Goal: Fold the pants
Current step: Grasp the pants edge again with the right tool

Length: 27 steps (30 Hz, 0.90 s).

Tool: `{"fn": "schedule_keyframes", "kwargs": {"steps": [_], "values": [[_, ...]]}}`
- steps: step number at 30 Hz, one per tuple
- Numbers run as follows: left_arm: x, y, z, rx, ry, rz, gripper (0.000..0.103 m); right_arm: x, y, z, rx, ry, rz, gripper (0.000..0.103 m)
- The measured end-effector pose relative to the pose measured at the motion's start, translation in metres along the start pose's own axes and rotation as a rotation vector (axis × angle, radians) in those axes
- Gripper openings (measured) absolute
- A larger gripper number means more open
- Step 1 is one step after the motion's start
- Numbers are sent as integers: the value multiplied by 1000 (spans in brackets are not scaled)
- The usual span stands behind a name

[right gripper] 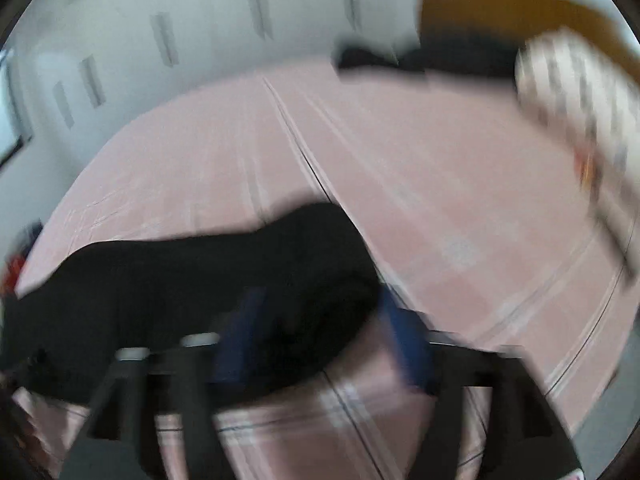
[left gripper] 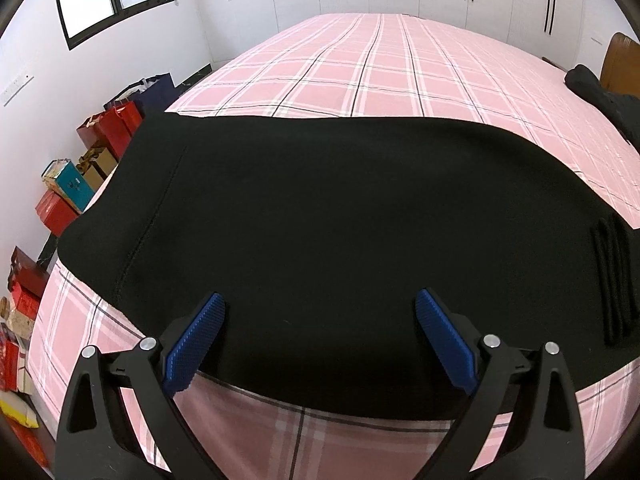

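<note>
**Pants flat on bed, both tongs spread and empty**

Black pants (left gripper: 320, 220) spread flat across the near end of the bed (left gripper: 400, 68), long side running crossways, likely laid out so for an even fold. One pair only, already looking doubled into a broad slab, though layers hard to count in solid black. Ribbed band (left gripper: 612, 276) at the right end of the pants.

Left tongs (left gripper: 320, 336) over the near edge of the pants, blue pads wide apart, pinching nothing; probably poised to take that edge. Right tongs (right gripper: 320, 332) over the right end of the pants, badly blurred, pads spread, nothing seen between them.

Beyond the pants, toward the headboard (left gripper: 622, 64), one more dark garment (left gripper: 600, 92). Left of the pants, on the floor, many boxes and bags (left gripper: 100, 136), too jumbled to count.
</note>
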State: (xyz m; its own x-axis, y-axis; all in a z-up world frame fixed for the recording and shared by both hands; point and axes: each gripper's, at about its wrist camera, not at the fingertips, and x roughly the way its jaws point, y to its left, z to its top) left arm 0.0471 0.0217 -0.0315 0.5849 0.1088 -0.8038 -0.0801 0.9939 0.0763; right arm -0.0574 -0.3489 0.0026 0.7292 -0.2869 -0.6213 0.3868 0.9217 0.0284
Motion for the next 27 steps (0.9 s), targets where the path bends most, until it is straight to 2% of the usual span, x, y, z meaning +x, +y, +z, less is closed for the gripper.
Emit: {"fn": "schedule_keyframes", "kwargs": {"steps": [1,3,4,6,7,10,12,15,16,17,19,22,24,27], "values": [[0,0,0,2,2,1,94,-13,21,4,-82,-69,-8,79],[1,0,1,-1,1,4,94,-21,51,7,-182,-103,3,79],[3,3,3,-5,2,3,94,-16,63,9,-200,-63,70,80],[3,3,4,-14,2,-4,94,2,87,3,-218,73,225,79],[3,4,5,-15,2,-6,94,14,101,-4,-232,122,269,78],[3,5,4,-17,1,-10,94,48,127,-19,-301,202,236,78],[3,7,4,-26,2,-17,94,64,135,-26,-296,257,241,77],[5,11,5,-37,8,-26,94,82,130,-27,-228,258,266,49],[5,12,5,-42,9,-29,94,85,127,-20,-179,265,280,19],[5,13,6,-47,9,-32,94,86,124,-11,-124,275,297,14],[5,15,6,-55,12,-39,94,82,128,7,-70,260,354,14],[7,19,8,-61,17,-41,94,72,155,20,-63,251,460,14],[7,20,8,-58,16,-38,94,79,171,14,-82,267,516,15],[9,22,7,-57,18,-35,94,106,192,-11,-147,357,504,27]]}}
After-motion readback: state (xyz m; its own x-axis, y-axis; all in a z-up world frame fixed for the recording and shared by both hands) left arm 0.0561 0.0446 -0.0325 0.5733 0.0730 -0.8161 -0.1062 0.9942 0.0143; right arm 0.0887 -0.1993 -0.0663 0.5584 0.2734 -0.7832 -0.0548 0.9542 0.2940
